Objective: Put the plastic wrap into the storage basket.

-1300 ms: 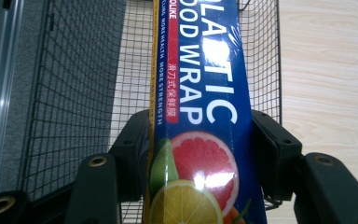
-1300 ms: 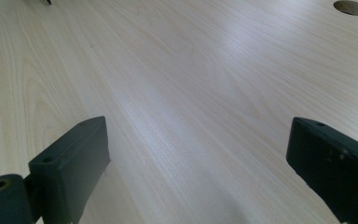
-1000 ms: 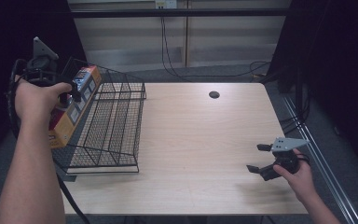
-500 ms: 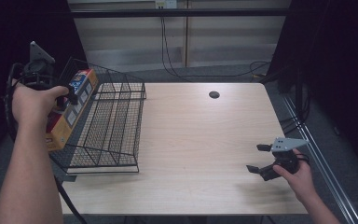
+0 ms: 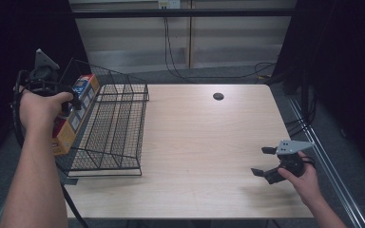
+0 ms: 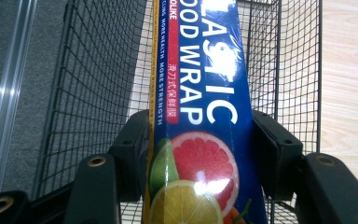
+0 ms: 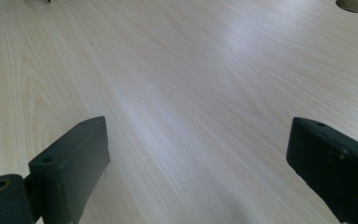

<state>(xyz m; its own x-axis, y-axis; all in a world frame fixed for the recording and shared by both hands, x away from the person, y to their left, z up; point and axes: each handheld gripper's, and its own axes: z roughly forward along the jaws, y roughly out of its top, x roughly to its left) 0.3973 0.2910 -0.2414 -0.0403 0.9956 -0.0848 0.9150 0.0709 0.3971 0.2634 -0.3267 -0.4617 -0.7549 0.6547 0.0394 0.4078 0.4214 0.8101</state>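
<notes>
Right hand-held gripper (image 5: 266,162) sits near the front right of the bench (image 5: 209,142), jaws spread wide with bare wood between them. Left hand-held gripper (image 6: 200,154) is clamped on a box of plastic food wrap (image 6: 200,93), held at the left edge of the black wire basket (image 5: 116,118). Farther back, a round cable hole (image 5: 218,96) in the bench top.

Each handheld gripper, the left gripper (image 5: 78,100) and the right gripper (image 5: 264,161), has a black body, two blocky black fingers (image 7: 72,161) with brass-ringed pivot holes, a grey three-cornered top plate (image 5: 292,146) and, at left, a trailing black cable (image 5: 16,118); both forearms are unsleeved.
</notes>
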